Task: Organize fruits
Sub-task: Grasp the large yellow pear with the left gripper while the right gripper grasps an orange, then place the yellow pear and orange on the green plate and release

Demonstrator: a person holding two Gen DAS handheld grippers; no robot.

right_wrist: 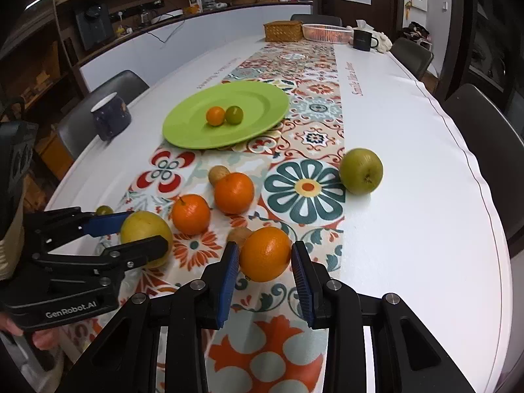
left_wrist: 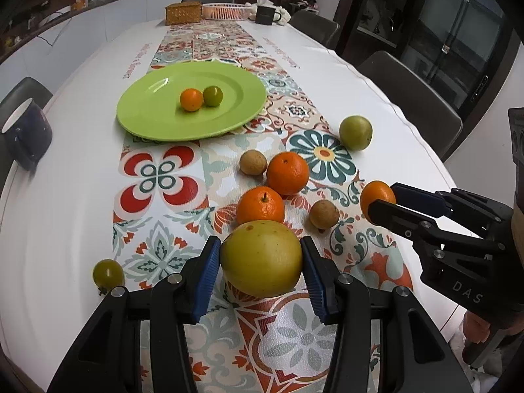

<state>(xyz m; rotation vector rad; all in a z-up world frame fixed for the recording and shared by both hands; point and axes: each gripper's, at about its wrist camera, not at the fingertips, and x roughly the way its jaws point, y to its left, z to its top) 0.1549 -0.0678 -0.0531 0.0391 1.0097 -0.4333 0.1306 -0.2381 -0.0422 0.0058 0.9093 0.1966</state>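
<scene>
Overhead-lit, patterned runner (left_wrist: 163, 177) on white table (left_wrist: 65, 229)

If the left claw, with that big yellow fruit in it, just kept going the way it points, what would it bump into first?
Probably the nearer orange, right beyond the yellow fruit that the left claw holds. Depth is hard to judge here.

Orange (right_wrist: 265, 253) between right tool (right_wrist: 263, 263) pads
</scene>
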